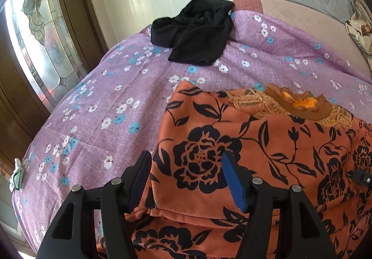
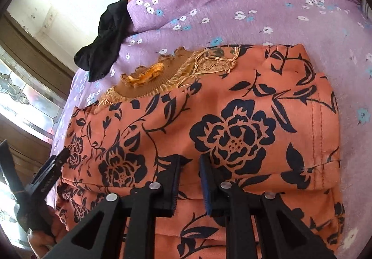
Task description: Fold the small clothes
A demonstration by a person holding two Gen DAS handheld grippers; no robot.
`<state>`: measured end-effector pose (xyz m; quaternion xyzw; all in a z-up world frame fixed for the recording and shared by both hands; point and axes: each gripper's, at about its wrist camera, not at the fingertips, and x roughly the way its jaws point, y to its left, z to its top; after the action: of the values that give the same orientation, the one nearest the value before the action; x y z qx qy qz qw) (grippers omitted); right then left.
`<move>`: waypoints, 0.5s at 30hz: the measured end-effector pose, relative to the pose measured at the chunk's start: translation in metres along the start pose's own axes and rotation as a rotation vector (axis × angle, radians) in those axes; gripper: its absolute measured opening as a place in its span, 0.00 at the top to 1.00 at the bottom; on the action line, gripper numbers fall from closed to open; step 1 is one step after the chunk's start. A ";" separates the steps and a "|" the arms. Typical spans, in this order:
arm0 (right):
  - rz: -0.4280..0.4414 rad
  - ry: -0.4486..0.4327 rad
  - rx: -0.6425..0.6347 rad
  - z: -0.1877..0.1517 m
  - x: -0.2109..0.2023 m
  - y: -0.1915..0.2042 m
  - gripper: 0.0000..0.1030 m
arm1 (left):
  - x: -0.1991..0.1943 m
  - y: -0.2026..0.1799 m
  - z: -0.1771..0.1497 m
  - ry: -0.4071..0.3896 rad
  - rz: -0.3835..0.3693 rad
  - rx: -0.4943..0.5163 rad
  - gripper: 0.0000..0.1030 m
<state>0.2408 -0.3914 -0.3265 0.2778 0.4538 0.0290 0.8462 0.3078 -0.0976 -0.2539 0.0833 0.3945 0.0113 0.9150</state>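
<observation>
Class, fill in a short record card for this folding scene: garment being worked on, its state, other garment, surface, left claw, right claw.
garment: orange floral garment
state: folded over, embroidered neckline showing at the far edge
other garment: black garment, crumpled, apart
surface: purple flowered bedsheet
left claw: open over the orange garment's left edge
right claw: narrow gap, pads not seen pinching fabric

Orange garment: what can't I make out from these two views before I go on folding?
- Orange garment: its near edge is hidden by the left gripper in the left wrist view and by the right gripper in the right.
- Layers beneath the top fold: covered in both views.
- Black garment: bunched up, so its shape is unreadable; in the right wrist view a ridge in the purple sheet partly hides it.
</observation>
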 end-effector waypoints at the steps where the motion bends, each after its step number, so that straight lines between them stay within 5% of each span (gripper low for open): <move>1: 0.007 0.002 -0.003 0.000 -0.001 0.001 0.79 | 0.004 0.001 -0.001 0.020 -0.006 -0.002 0.38; 4: 0.062 0.007 -0.014 -0.003 -0.002 0.008 0.79 | 0.017 0.003 -0.006 0.090 -0.001 -0.009 0.38; 15: 0.114 0.077 -0.104 -0.016 0.014 0.039 0.78 | 0.024 0.015 -0.008 0.104 0.094 -0.010 0.36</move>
<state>0.2444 -0.3473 -0.3251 0.2576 0.4673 0.1111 0.8384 0.3192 -0.0798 -0.2746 0.0965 0.4370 0.0607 0.8922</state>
